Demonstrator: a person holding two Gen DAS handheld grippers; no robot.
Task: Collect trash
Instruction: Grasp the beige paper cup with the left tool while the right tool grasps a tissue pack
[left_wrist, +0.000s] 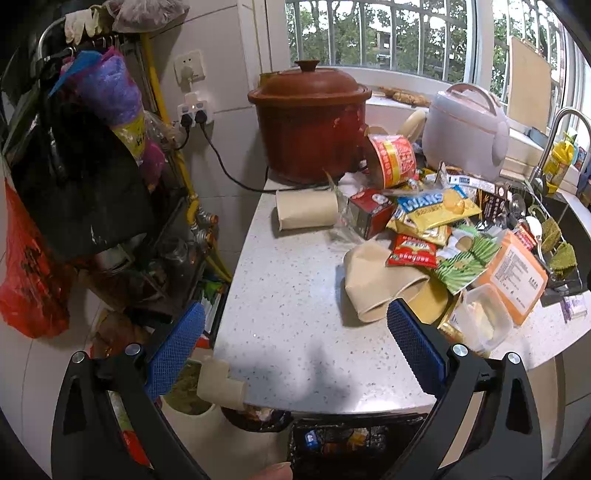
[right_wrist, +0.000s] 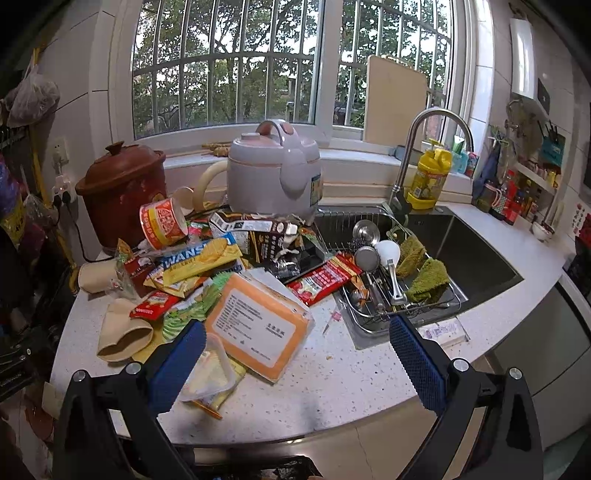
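A heap of trash lies on the white speckled counter (left_wrist: 288, 295): a crushed paper cup (left_wrist: 373, 280), a second paper cup on its side (left_wrist: 306, 208), a yellow wrapper (left_wrist: 439, 206), a red sachet (left_wrist: 412, 251), a green wrapper (left_wrist: 463, 258), an orange packet (left_wrist: 513, 280), a clear plastic tub (left_wrist: 484, 317) and a red noodle bowl (left_wrist: 391, 160). My left gripper (left_wrist: 295, 332) is open and empty above the counter's near edge. My right gripper (right_wrist: 297, 343) is open and empty, with the orange packet (right_wrist: 258, 325) and clear tub (right_wrist: 210, 373) between its fingers' line of sight. A black bin (left_wrist: 351, 439) with trash sits below the counter.
A brown clay cooker (left_wrist: 310, 118) and a rice cooker (right_wrist: 273, 170) stand at the back. A sink (right_wrist: 461, 254) with a dish rack (right_wrist: 399, 291), ladles and green cloths is at the right. Hanging bags (left_wrist: 74, 166) crowd a rack at the left.
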